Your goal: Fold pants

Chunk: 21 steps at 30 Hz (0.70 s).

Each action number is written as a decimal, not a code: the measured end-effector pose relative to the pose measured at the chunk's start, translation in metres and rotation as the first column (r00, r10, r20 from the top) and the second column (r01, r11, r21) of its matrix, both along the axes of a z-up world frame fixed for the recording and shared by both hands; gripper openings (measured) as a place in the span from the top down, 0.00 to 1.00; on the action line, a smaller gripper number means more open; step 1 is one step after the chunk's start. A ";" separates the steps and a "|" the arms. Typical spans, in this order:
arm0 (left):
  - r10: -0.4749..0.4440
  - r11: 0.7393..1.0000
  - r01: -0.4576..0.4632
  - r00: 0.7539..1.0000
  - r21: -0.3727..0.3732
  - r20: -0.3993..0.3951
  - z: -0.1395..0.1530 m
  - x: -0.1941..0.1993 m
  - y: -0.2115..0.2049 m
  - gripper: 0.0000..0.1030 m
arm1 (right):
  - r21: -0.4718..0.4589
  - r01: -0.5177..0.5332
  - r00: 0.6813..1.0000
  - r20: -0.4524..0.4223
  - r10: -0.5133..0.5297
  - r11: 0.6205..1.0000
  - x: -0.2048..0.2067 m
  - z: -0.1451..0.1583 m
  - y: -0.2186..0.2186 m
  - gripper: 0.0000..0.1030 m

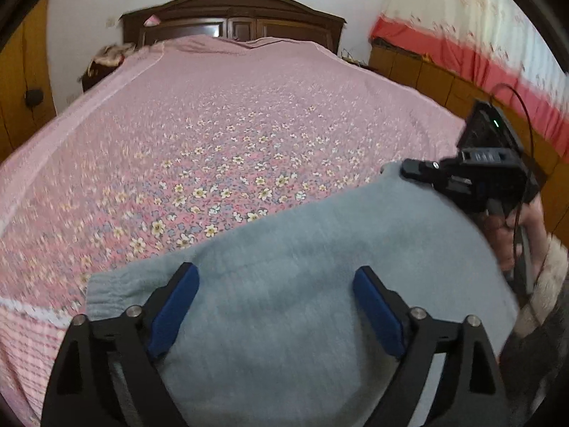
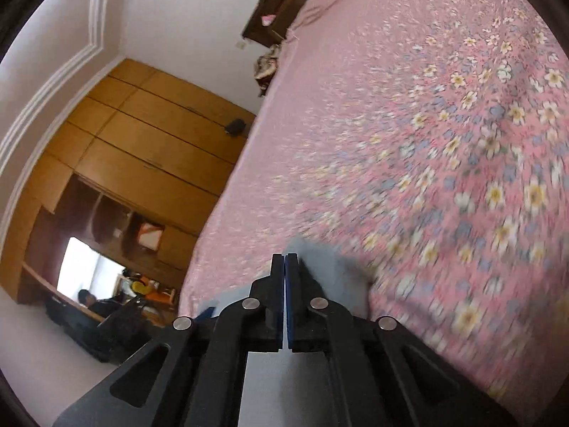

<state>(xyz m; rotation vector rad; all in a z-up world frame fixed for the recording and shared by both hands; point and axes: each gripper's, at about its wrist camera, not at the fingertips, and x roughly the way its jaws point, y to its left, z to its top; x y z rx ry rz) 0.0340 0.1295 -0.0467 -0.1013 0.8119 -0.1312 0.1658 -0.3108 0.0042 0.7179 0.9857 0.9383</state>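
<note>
Grey-blue pants (image 1: 302, 235) lie on the near part of a pink floral bedspread (image 1: 213, 124), with a ribbed waistband at their left end. My left gripper (image 1: 275, 270) hovers over them, open wide, its blue pads (image 1: 174, 306) apart and nothing between them. My right gripper (image 1: 405, 170), held by a hand (image 1: 512, 227), is at the pants' far right corner. In the right wrist view that gripper (image 2: 285, 256) is shut, and grey pants cloth (image 2: 330, 274) bunches at its tip on the bedspread (image 2: 426, 142).
A dark wooden headboard (image 1: 231, 17) stands at the bed's far end. Low wooden cabinets (image 1: 426, 71) and a red-and-white curtain (image 1: 462, 35) run along the right. A tall wooden wardrobe (image 2: 142, 135) stands left of the bed, and a person (image 2: 87, 299) sits beyond it.
</note>
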 end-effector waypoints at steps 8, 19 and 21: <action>-0.016 0.996 0.016 1.000 -0.093 -0.001 0.014 0.004 0.009 0.00 | -0.075 0.055 0.998 0.046 -0.051 0.996 -0.037 0.007 -0.002 0.96; 0.012 0.993 -0.008 0.999 -0.118 0.033 0.015 -0.004 0.016 0.01 | -0.143 0.141 0.988 0.091 -0.128 0.980 -0.102 0.010 0.004 0.97; 0.010 0.995 -0.006 0.999 -0.102 0.040 0.016 -0.005 0.013 0.01 | -0.123 0.136 0.985 0.121 -0.121 0.983 -0.113 0.017 0.003 0.97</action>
